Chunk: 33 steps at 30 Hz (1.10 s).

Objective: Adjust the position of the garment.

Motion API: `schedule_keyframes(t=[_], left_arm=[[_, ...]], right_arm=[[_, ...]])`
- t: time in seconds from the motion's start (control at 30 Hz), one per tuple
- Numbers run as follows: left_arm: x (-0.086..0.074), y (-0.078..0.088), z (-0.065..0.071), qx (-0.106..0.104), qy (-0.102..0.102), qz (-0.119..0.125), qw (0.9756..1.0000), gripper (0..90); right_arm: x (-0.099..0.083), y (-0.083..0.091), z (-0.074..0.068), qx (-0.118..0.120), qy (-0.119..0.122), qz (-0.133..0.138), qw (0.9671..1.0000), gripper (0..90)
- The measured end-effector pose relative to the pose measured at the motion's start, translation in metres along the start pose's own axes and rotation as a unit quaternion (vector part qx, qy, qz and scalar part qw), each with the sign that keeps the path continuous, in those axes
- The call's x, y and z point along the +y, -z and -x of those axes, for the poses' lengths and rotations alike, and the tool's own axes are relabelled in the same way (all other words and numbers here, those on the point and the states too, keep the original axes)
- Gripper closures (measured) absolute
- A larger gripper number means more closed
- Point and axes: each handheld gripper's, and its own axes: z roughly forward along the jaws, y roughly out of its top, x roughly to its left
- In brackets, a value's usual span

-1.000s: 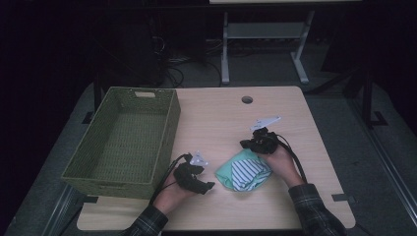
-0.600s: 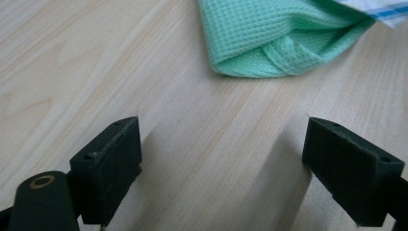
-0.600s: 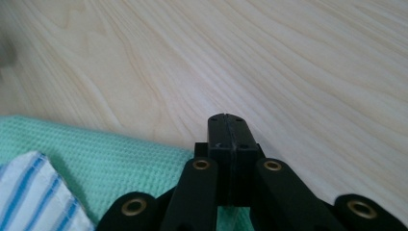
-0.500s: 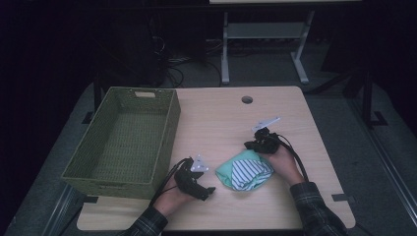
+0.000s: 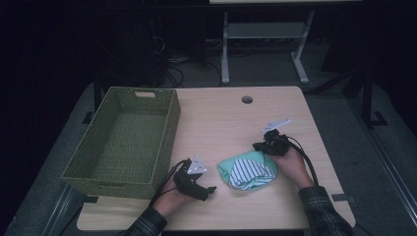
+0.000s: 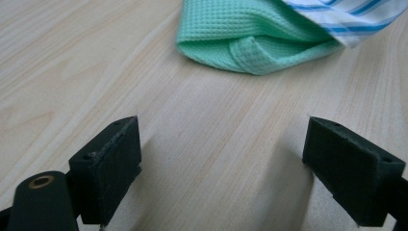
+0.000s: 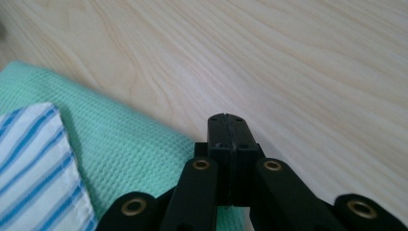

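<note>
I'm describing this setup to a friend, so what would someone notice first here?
Probably the mint-green cloth with a blue-striped cloth bundled on it, near the table's front edge. Then the empty green woven basket on the left. One tool sits open left of the cloths, the other shut at their right edge.

Left gripper [image 5: 209, 189] at lower centre-left of the high view, jaws just opened wide, nothing between them. Right gripper [image 5: 256, 146] at centre-right, jaws pressed together, hand [image 5: 290, 162] behind it.

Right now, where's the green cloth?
In the high view the green cloth lies on the table's near right part, under a striped cloth, between the left gripper and the right gripper.
</note>
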Motion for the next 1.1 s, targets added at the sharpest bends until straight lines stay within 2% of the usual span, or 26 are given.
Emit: schedule_keyframes(t=[0.2, 0.33, 0.73, 1.1], left_arm=[[-0.001, 0.0, 0.0, -0.002, 0.003, 0.01, 0.9999, 12.5], [-0.001, 0.0, -0.001, -0.001, -0.004, 0.003, 1.0, 12.5], [-0.001, 0.0, -0.001, -0.001, -0.004, 0.003, 1.0, 12.5], [-0.001, 0.0, -0.001, -0.002, -0.005, 0.003, 1.0, 12.5]], right_arm=[[-0.009, 0.008, 0.002, -0.001, -0.005, 0.004, 1.0, 90.0], [-0.016, 0.014, 0.002, -0.005, -0.001, 0.004, 1.0, 90.0], [-0.036, 0.035, -0.002, -0.006, -0.007, 0.012, 0.9999, 90.0], [-0.058, 0.053, -0.008, 0.01, -0.008, 0.017, 0.9998, 89.9]])
